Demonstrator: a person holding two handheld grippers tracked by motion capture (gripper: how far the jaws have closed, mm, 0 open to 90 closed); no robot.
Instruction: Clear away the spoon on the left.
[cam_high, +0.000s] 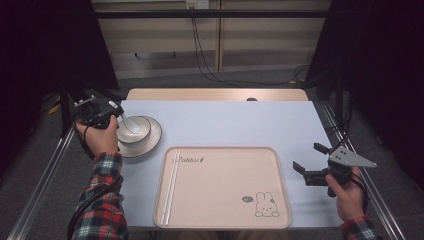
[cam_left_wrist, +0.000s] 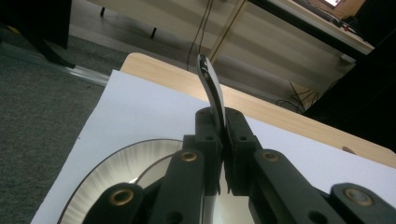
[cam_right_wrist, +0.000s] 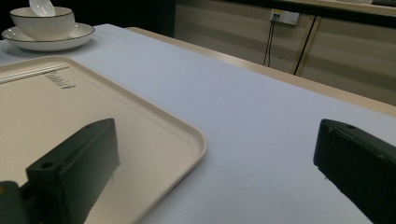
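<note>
1. High view: the beige rectangular plastic tray (cam_high: 223, 187), printed with a small rabbit, lies on the pale blue table sheet (cam_high: 235, 122); it serves as landmark. A pair of pale chopsticks (cam_high: 170, 187) lies along the tray's left inner edge.
2. High view: beyond the tray's far-left corner stands a white ceramic bowl with a dark rim (cam_high: 134, 131) on a white ribbed saucer (cam_high: 150, 142). The left gripper (cam_high: 118, 116) sits at the bowl's left rim, held by a hand with a red plaid sleeve (cam_high: 102, 200). A white ceramic spoon (cam_high: 128, 123) slants from the gripper tips down into the bowl.
3. High view: the right gripper (cam_high: 311, 157), carrying a grey 3-cornered plate, is held just off the tray's right edge over the sheet, touching nothing; its 2 jaws stand wide apart.
4. Left gripper view: the 2 black jaws are pressed together on the spoon (cam_left_wrist: 212, 91), whose handle sticks up past the tips. The saucer's ribbed rim (cam_left_wrist: 105, 172) shows below the jaws on the sheet (cam_left_wrist: 140, 109).
5. Right gripper view: the jaws stand far apart with bare sheet (cam_right_wrist: 252, 135) between them; the left jaw hangs over the tray's near corner (cam_right_wrist: 154, 126). Far beyond the tray, the bowl (cam_right_wrist: 43, 22) on its saucer (cam_right_wrist: 49, 39) has the spoon's scoop (cam_right_wrist: 42, 6) showing above its rim.
</note>
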